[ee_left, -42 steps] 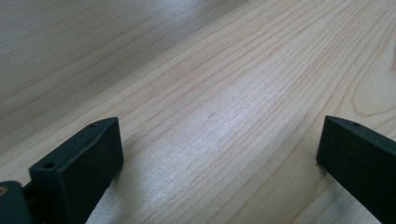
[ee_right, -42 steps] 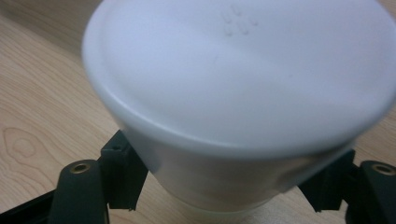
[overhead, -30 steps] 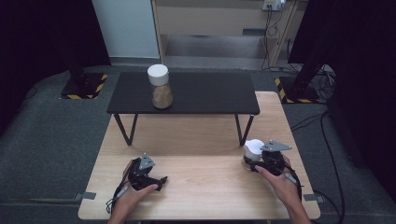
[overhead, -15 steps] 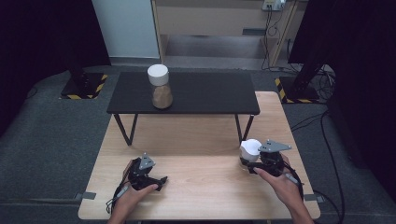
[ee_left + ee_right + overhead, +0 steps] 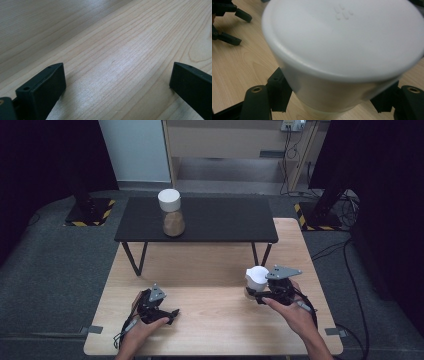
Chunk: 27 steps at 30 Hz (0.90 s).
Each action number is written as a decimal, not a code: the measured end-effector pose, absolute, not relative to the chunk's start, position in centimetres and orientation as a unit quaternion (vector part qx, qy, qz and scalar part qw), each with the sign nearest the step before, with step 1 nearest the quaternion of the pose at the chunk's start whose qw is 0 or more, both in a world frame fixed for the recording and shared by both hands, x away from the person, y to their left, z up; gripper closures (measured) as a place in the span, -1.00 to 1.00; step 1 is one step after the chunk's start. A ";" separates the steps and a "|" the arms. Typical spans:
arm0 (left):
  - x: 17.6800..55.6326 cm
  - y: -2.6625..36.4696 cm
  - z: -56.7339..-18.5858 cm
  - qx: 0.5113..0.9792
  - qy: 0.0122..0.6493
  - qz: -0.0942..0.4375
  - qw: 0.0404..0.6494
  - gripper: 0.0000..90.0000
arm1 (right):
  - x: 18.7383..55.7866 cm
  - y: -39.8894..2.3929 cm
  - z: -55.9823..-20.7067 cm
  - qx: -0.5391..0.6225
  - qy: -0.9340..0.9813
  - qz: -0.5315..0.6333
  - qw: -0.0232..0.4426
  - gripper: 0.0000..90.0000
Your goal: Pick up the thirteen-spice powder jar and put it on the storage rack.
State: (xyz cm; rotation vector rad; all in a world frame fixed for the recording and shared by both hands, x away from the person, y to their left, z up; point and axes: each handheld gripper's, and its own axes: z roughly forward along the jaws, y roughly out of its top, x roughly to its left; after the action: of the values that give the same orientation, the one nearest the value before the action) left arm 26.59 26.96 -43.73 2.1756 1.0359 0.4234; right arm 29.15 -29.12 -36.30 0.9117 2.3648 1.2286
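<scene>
White-lidded jar (image 5: 256, 281) clenched in right tool (image 5: 261, 292); left tool (image 5: 169, 314) released, empty

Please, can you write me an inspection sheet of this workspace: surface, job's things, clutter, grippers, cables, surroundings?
Surface: light wooden table, with a low black bench standing on its far part.
Job's things: white-capped jar in the right gripper; second white-capped jar upright on the bench.
Clutter: nothing seen.
Grippers: right gripper shut on the jar below its cap; left gripper open over bare wood.
Cables: one trailing from each gripper; more on the floor at right.
Surroundings: grey carpet, dark curtains, wooden cabinet behind.
</scene>
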 end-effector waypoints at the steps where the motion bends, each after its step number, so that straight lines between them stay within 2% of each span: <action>1: 26.6 27.0 -43.7 0.836 0.398 0.163 0.341 -1.00 | 29.2 -28.9 -36.1 0.316 0.830 0.430 0.160 -0.30; 27: 26.6 27.0 -43.7 0.836 0.398 0.163 0.340 -1.00 | 30.3 -26.7 -34.0 0.291 0.840 0.434 0.147 -0.30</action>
State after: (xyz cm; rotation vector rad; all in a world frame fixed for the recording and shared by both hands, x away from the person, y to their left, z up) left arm 26.60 26.95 -43.72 2.1766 1.0356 0.4236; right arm 30.35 -26.69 -34.02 0.8389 2.4166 1.2505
